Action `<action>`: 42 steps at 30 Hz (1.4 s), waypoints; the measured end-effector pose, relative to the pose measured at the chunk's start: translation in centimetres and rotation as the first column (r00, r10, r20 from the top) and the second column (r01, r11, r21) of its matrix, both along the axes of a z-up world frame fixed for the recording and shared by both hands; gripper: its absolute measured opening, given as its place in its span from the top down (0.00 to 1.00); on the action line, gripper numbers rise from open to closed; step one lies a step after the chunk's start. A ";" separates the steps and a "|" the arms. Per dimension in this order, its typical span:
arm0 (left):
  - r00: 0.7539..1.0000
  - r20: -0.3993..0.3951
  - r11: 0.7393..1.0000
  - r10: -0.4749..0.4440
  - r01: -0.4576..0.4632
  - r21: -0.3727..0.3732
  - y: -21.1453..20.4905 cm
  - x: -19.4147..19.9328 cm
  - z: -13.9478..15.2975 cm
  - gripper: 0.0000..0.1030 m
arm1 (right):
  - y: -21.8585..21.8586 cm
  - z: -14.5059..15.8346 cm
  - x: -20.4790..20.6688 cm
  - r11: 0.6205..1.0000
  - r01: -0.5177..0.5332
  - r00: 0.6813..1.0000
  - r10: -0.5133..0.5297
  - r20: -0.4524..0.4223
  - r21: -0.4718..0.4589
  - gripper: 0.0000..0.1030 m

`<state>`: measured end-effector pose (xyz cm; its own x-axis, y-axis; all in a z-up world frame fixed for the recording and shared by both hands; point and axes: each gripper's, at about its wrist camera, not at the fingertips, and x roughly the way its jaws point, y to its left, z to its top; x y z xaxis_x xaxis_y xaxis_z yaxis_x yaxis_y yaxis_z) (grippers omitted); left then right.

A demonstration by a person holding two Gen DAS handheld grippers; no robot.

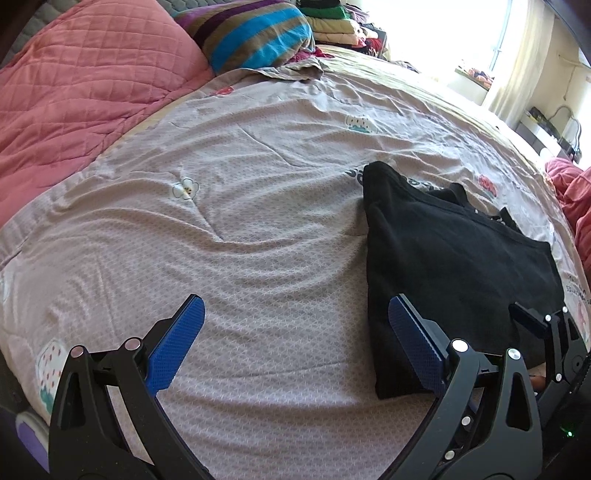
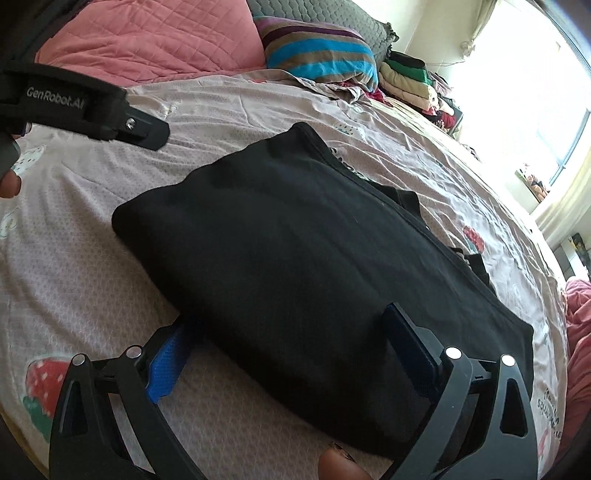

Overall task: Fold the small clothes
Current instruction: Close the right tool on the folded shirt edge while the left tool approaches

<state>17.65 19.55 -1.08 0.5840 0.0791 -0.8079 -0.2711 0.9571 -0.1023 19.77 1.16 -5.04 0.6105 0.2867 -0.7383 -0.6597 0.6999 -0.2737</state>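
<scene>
A black garment (image 2: 295, 240), folded into a rough rectangle, lies flat on the pale printed bedsheet (image 2: 110, 258). My right gripper (image 2: 288, 319) is open at its near edge. The tip of the left blue pad (image 2: 166, 365) is tucked at the garment's hem and the right pad (image 2: 406, 343) rests over the cloth. In the left wrist view the garment (image 1: 454, 258) is at the right. My left gripper (image 1: 295, 301) stands open over bare sheet, its right pad (image 1: 413, 347) overlapping the garment's left edge. The right gripper's body (image 1: 546, 332) shows at the far right.
A pink quilt (image 1: 74, 92) and a striped pillow (image 1: 255, 33) lie at the head of the bed. Folded clothes (image 2: 406, 81) are stacked by the bright window. More pink bedding (image 2: 580, 332) is bunched at the right edge. A person's fingertip (image 2: 340, 469) shows at the bottom.
</scene>
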 end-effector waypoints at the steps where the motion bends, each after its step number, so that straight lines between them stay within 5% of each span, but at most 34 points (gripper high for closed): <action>1: 1.000 -0.003 1.000 -0.001 0.001 0.000 0.0 0.2 -0.1 0.09 | 0.3 0.0 0.2 1.000 -0.002 1.000 0.002 0.004 -0.001 0.05; 10: 1.000 -0.012 0.999 0.005 -0.005 -0.042 0.5 3.0 -0.3 0.09 | 2.8 -0.1 1.3 1.000 -0.001 0.996 0.003 0.086 -0.025 0.07; 17: 1.000 -0.014 0.975 -0.014 0.010 -0.224 1.0 5.9 0.0 0.09 | 1.4 1.7 -0.1 0.998 -0.051 0.981 0.041 0.187 0.045 0.48; 26: 0.997 -0.059 0.951 -0.047 0.026 -0.309 -0.5 8.9 -1.3 0.09 | 0.8 2.2 -1.4 0.992 -0.094 0.975 0.075 0.209 0.081 0.75; 33: 0.991 -0.113 0.925 -0.068 0.021 -0.378 -0.5 10.2 -3.3 0.09 | 0.3 2.7 -1.6 0.990 -0.083 0.972 0.054 0.227 0.118 0.80; 42: 0.989 -0.084 0.881 -0.119 0.067 -0.468 -1.4 11.2 -3.2 0.09 | -0.9 3.5 -1.3 0.980 -0.047 0.978 0.005 0.209 0.195 0.83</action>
<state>28.83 18.14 -4.31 0.4783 -0.3691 -0.7968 -0.2178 0.8292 -0.5148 18.44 0.27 -1.51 0.7337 0.4325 -0.5241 -0.6225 0.7370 -0.2633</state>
